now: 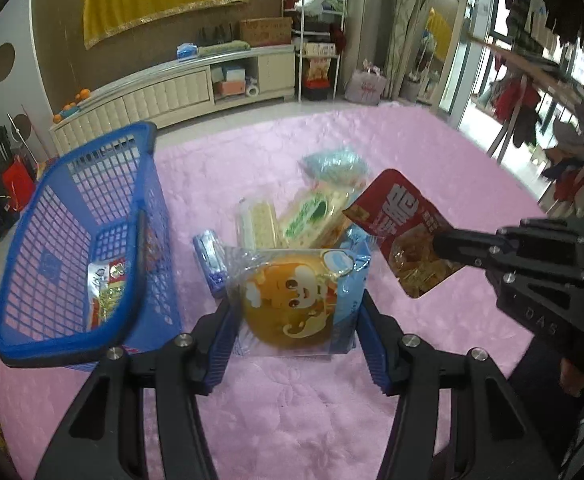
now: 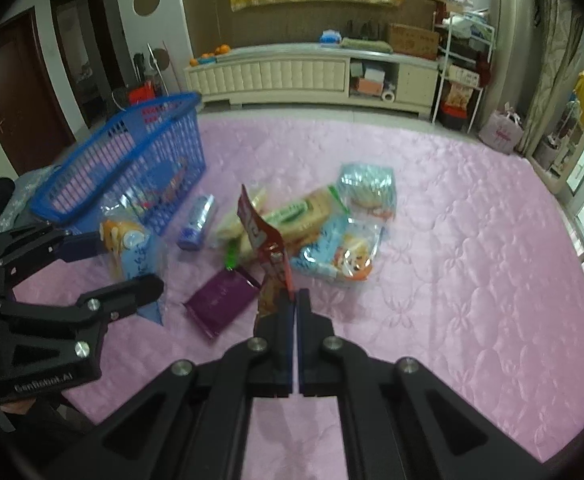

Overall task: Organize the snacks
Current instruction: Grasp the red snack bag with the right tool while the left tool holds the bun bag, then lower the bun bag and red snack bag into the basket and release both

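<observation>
Two views. Left wrist: the left hand-held gripper (image 1: 298, 320) pinches a clear bun packet with a cartoon print (image 1: 296, 300) above the pink quilted bed (image 1: 292, 420), beside the blue basket (image 1: 67, 344) near the bed's left edge; one packet (image 1: 105, 292) lies inside the basket. Right wrist: the right hand-held gripper (image 2: 295, 300), pressed together, clamps a red snack pouch (image 2: 265, 240) lifted over the pile of cracker and bread packets (image 2: 292, 216) mid-bed, near a purple packet (image 2: 221, 300).
</observation>
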`<state>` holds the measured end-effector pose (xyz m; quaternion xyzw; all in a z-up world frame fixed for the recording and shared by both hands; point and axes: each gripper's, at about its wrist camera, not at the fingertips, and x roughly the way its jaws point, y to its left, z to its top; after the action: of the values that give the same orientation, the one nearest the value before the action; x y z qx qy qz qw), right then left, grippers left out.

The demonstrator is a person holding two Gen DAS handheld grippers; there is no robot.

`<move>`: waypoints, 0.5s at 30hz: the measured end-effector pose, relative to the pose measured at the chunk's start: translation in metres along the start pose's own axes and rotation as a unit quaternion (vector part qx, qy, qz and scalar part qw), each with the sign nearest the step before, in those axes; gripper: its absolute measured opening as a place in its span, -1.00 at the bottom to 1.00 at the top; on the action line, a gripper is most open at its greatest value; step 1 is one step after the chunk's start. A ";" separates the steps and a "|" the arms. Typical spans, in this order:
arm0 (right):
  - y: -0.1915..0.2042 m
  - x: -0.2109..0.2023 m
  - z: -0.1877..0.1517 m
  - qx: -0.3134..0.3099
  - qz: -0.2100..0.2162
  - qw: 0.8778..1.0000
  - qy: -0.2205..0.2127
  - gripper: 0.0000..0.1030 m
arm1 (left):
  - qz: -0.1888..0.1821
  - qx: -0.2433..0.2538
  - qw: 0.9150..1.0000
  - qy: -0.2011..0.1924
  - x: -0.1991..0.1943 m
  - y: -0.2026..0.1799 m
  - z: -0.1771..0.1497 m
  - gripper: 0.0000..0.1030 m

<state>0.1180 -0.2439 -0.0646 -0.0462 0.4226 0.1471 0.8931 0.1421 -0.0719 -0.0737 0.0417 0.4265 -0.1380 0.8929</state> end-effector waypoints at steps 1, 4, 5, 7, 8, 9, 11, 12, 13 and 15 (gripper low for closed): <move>0.002 -0.003 0.002 0.001 0.003 1.000 -0.003 -0.94 | -0.004 -0.002 1.000 -0.004 -0.007 0.002 0.002 0.05; 0.011 -0.015 0.011 0.000 0.008 1.000 -0.017 -0.94 | -0.005 0.001 1.000 -0.022 -0.026 0.007 0.006 0.05; 0.017 -0.020 0.015 -0.002 0.009 1.000 -0.022 -0.94 | -0.004 0.001 1.000 -0.028 -0.031 0.009 0.008 0.05; 0.027 -0.028 0.022 -0.007 0.017 0.999 -0.031 -0.94 | -0.001 -0.001 0.999 -0.039 -0.043 0.017 0.011 0.05; 0.031 -0.031 0.026 -0.010 0.020 0.999 -0.035 -0.94 | 0.002 -0.004 0.999 -0.044 -0.051 0.022 0.012 0.05; 0.038 -0.035 0.030 -0.015 0.023 0.999 -0.041 -0.94 | 0.004 -0.005 0.999 -0.050 -0.057 0.027 0.013 0.05; 0.050 -0.040 0.040 -0.023 0.031 0.998 -0.050 -0.94 | 0.011 -0.009 0.998 -0.059 -0.068 0.039 0.013 0.05; 0.055 -0.042 0.045 -0.026 0.036 0.998 -0.054 -0.94 | 0.017 -0.012 0.998 -0.065 -0.075 0.047 0.015 0.05; 0.061 -0.043 0.051 -0.028 0.042 0.997 -0.059 -0.94 | 0.022 -0.014 0.997 -0.068 -0.078 0.052 0.015 0.05; 0.073 -0.044 0.061 -0.034 0.056 0.996 -0.064 -0.94 | 0.032 -0.020 0.997 -0.072 -0.087 0.068 0.015 0.05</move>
<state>0.1149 -0.1716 0.0117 -0.0429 0.3614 0.2138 0.9066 0.1206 0.0082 0.0005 0.0273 0.3619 -0.1037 0.9260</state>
